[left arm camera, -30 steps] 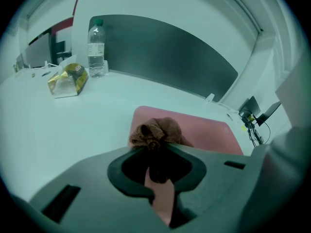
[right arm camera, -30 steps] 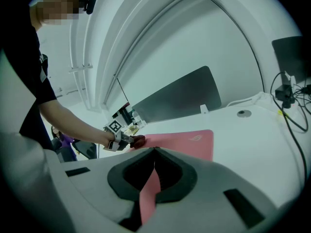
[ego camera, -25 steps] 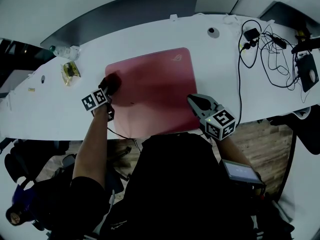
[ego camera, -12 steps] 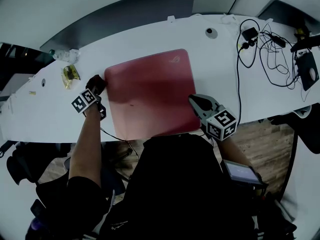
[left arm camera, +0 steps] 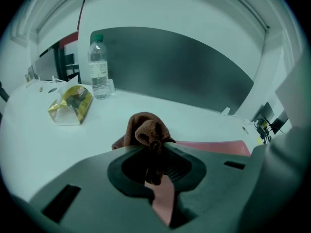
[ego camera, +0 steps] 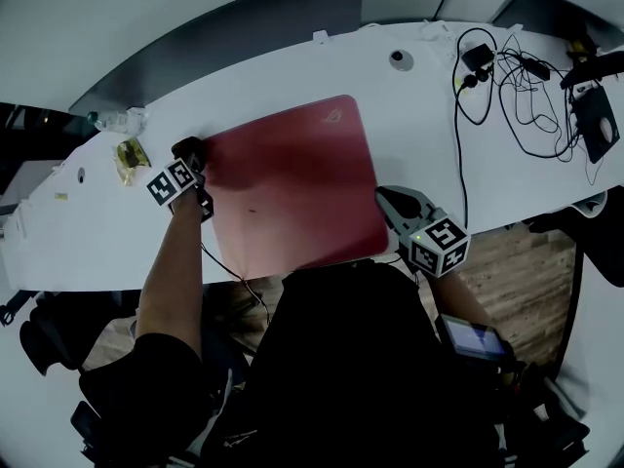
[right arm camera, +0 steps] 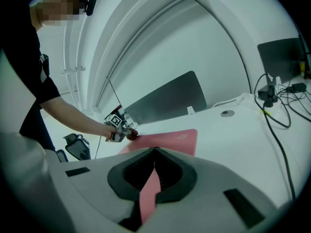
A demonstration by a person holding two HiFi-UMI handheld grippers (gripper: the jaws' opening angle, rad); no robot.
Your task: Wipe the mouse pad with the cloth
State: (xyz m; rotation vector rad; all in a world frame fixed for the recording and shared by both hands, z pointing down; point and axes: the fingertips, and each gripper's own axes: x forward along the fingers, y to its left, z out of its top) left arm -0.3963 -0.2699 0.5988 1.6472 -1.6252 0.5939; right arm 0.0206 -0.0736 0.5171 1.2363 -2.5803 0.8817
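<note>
A red mouse pad (ego camera: 292,178) lies on the white desk (ego camera: 88,222). My left gripper (ego camera: 190,156) sits at the pad's far left corner, shut on a bunched brown cloth (ego camera: 185,147). In the left gripper view the cloth (left arm camera: 146,129) bulges out past the closed tips of the left gripper (left arm camera: 154,144), with the pad (left arm camera: 214,147) to the right. My right gripper (ego camera: 387,199) rests at the pad's right edge near its front corner. In the right gripper view the right gripper (right arm camera: 154,150) is shut, tips meeting over the pad (right arm camera: 170,139).
A water bottle (left arm camera: 98,67) and a yellow snack packet (left arm camera: 72,106) stand left of the pad. Tangled black cables (ego camera: 507,76) and a black device (ego camera: 595,120) lie at the far right. A grey divider panel (ego camera: 224,27) runs behind the desk.
My left gripper has carried the cloth leftward from the pad's left part to its far left corner. The right gripper has stayed at the pad's right edge.
</note>
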